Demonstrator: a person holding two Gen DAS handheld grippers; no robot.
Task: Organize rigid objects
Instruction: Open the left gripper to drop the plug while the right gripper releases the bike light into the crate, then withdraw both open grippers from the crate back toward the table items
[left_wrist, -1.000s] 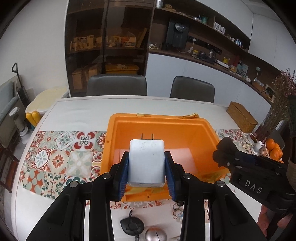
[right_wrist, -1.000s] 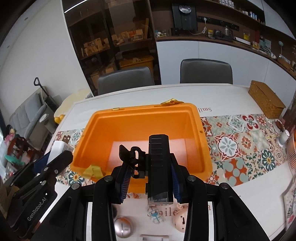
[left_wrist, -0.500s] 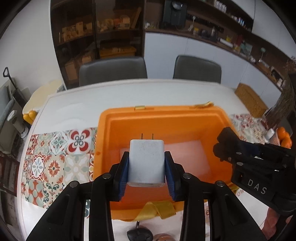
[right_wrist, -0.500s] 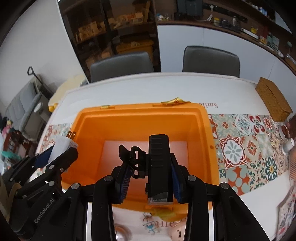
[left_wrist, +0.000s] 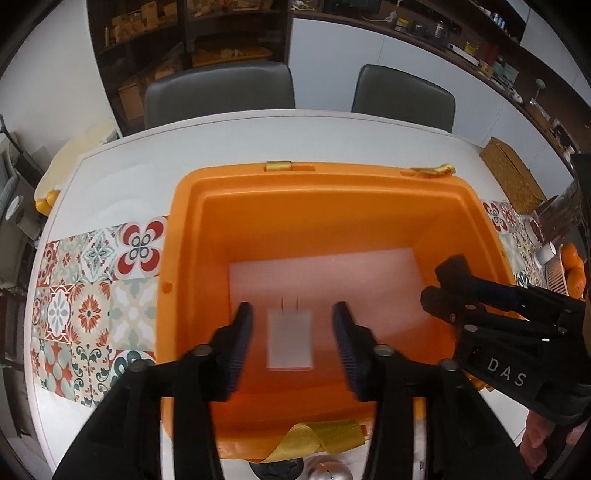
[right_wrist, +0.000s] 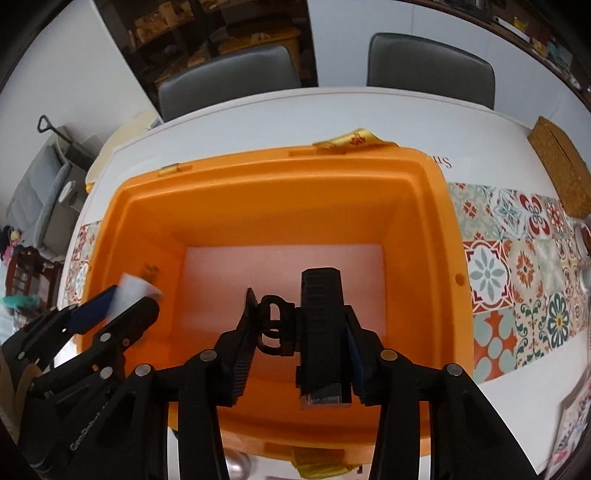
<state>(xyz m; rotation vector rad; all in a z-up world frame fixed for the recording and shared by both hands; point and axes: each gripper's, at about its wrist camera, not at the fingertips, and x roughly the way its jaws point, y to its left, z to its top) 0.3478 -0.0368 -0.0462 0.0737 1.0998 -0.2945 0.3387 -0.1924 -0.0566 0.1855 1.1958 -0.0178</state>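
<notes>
Over the orange bin (left_wrist: 192, 229) on the table (left_wrist: 221, 140), the left gripper (left_wrist: 291, 332) is opening, its pads clear of the white charger (left_wrist: 290, 341) (blurred) between them. The right gripper (right_wrist: 299, 332) is opening too, the black clip-on device (right_wrist: 321, 332) between its jaws, touching the right pad.

Home dining room: table (left_wrist: 221, 133), chairs (left_wrist: 221, 92), shelves (left_wrist: 192, 33).

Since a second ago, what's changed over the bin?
Both grippers came down over the orange bin. The left gripper let go of the white charger, now blurred and free between its opening jaws. The right gripper is opening; the black device sits between its fingers. Bin and table unmoved.
</notes>
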